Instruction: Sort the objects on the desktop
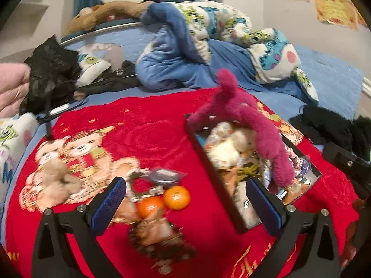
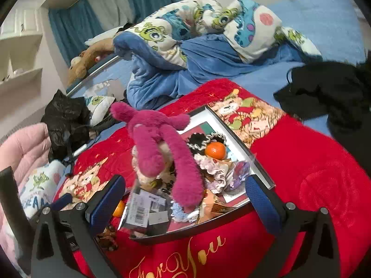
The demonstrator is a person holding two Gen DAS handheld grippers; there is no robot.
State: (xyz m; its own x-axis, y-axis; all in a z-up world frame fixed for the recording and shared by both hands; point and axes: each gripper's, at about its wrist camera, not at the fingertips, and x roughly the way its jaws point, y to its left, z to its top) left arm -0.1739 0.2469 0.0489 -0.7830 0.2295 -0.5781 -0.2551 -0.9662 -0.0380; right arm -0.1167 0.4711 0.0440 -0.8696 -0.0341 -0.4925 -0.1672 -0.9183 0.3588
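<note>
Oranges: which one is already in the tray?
The orange beside the pink plush toy lies inside the tray; the other two oranges sit outside on the red blanket.

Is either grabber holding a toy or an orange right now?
No. The left gripper and the right gripper are both open and empty. The pink plush toy just lies in the tray.

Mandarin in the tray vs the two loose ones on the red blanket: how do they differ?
Place: the tray mandarin sits inside the black-framed tray; the two loose mandarins lie on the red blanket, beside the tray.
Neighbours: the tray mandarin is nested among frilly scrunchies; the loose pair sit close together by a grey packet.
Cover: one loose mandarin is partly hidden; the tray one shows almost whole.
Shared: orange, round, ungripped.
</note>
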